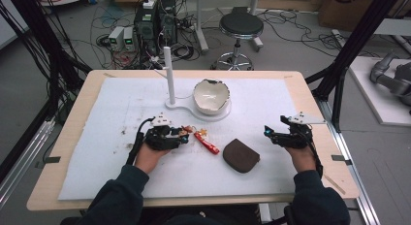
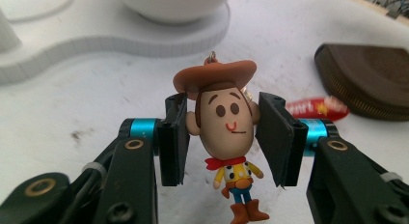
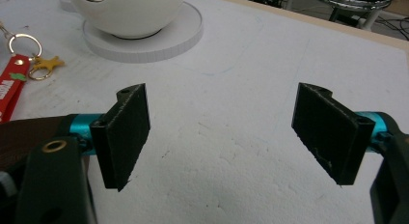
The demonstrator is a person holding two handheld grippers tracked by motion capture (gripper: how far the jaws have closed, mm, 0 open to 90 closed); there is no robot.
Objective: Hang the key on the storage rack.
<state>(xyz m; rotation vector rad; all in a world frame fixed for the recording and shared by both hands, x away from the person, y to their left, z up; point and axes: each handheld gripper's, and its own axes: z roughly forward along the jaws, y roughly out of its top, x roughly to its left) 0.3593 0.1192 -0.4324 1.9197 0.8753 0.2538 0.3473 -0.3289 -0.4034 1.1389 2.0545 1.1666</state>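
Observation:
A small cowboy figure (image 2: 224, 122) with a brown hat and red neckerchief lies on the white mat. My left gripper (image 2: 222, 137) has it between its black pads, and both pads touch the sides of its head. In the high view the left gripper (image 1: 183, 136) sits left of centre with the figure (image 1: 186, 132) at its tip. A red strap (image 1: 207, 143) with a gold star charm (image 3: 46, 64) trails off to the figure's right. My right gripper (image 1: 268, 133) rests low at the right, and its jaws (image 3: 222, 137) stand wide open over bare mat.
A dark brown pouch (image 1: 241, 155) lies between the two hands. A white cracked-rim bowl (image 1: 211, 96) stands on a flat white base (image 2: 120, 38) with an upright post (image 1: 168, 65) at the back. The white mat (image 1: 121, 104) covers the wooden table.

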